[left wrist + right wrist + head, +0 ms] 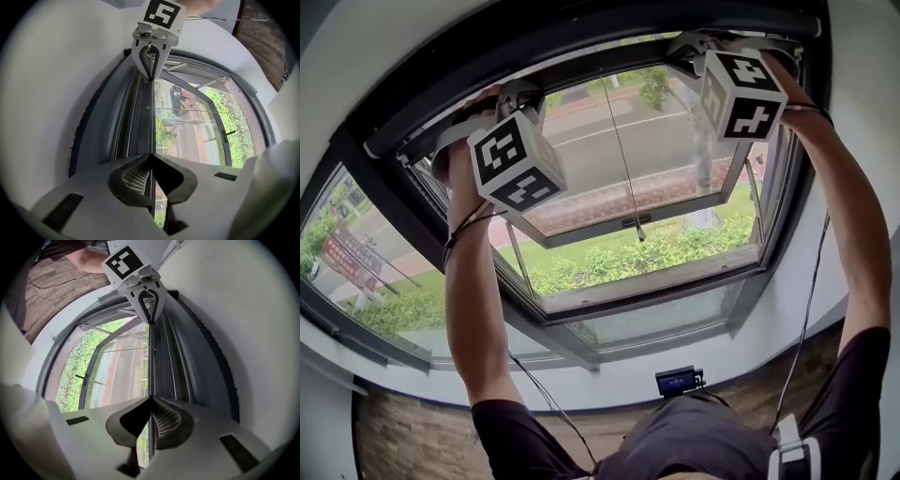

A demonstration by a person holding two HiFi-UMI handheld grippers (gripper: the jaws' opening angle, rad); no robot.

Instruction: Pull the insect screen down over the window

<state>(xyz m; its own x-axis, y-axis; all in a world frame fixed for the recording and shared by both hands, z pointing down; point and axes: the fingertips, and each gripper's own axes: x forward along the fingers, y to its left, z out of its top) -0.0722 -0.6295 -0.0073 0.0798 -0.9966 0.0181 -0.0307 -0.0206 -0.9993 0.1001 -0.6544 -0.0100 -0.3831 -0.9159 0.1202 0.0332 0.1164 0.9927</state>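
Note:
The insect screen's dark pull bar (581, 64) lies along the top of the window frame. Both arms reach up to it. My left gripper (517, 94) is shut on the bar's thin edge (151, 136) near its left end. My right gripper (698, 49) is shut on the same bar (150, 376) near its right end. In each gripper view the pads pinch the bar, and the other gripper shows at the far end, the right one (151, 75) and the left one (151, 317). A thin pull cord (623, 150) hangs from the bar's middle. No mesh shows below the bar.
Behind the bar the window sash (628, 230) is tilted open outward over a street and hedges. White wall surrounds the dark window frame (356, 187). A small black device (678, 380) sits on the sill below. Cables run down both arms.

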